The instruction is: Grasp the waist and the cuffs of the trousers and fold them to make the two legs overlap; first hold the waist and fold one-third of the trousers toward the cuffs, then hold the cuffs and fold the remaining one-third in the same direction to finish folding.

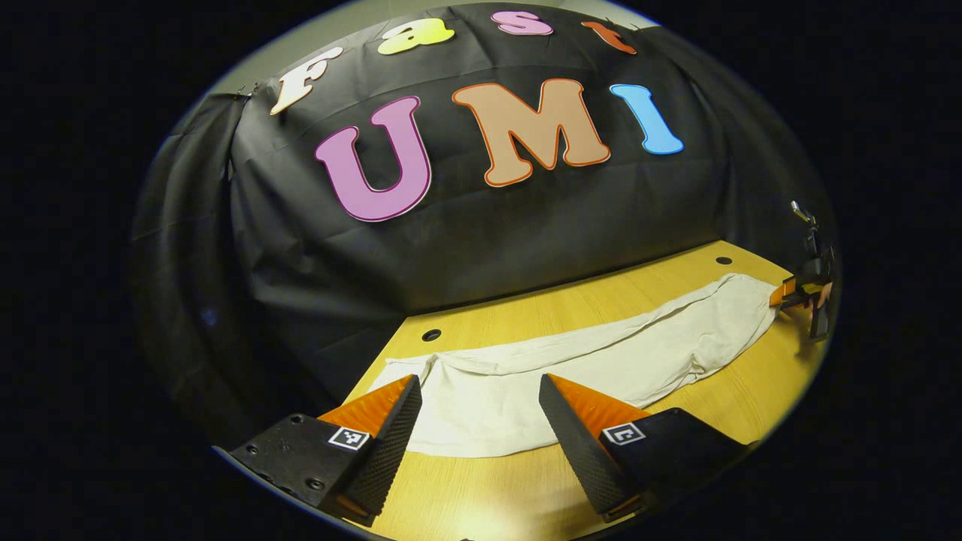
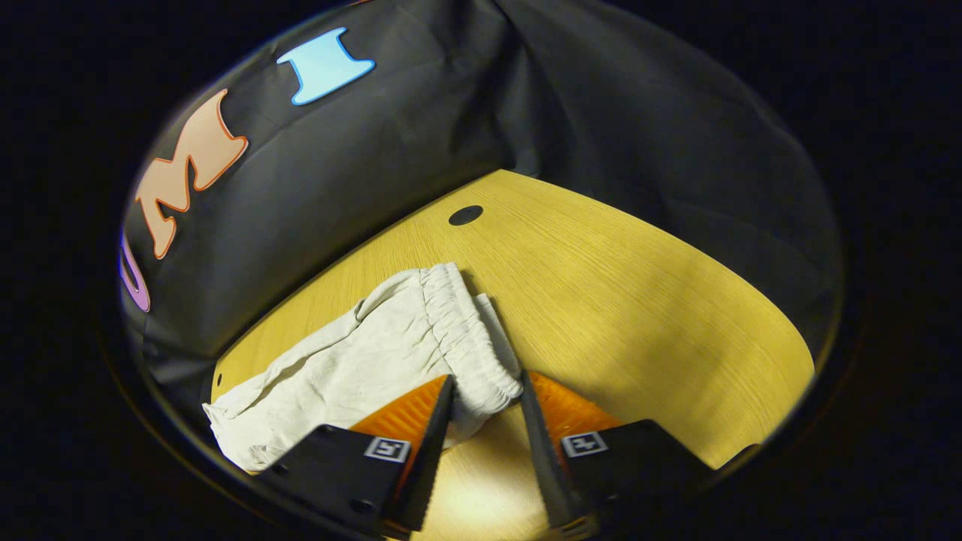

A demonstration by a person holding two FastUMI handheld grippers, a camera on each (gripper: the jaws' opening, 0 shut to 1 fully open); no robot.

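You're working in a dark little booth with black cloth [image 1: 526,225] draped all around as the wall, wrinkled and sagging in folds. The table [image 2: 639,300] is yellowish wood with visible grain, and it's got small round dark holes [image 2: 465,215] near the back edge. There's a bright glare spot on the tabletop close to you, light coming from above.

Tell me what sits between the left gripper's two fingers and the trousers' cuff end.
Nothing sits there: in the left gripper view, the left gripper is open, with the trousers cuff end already between its fingers on the wooden table.
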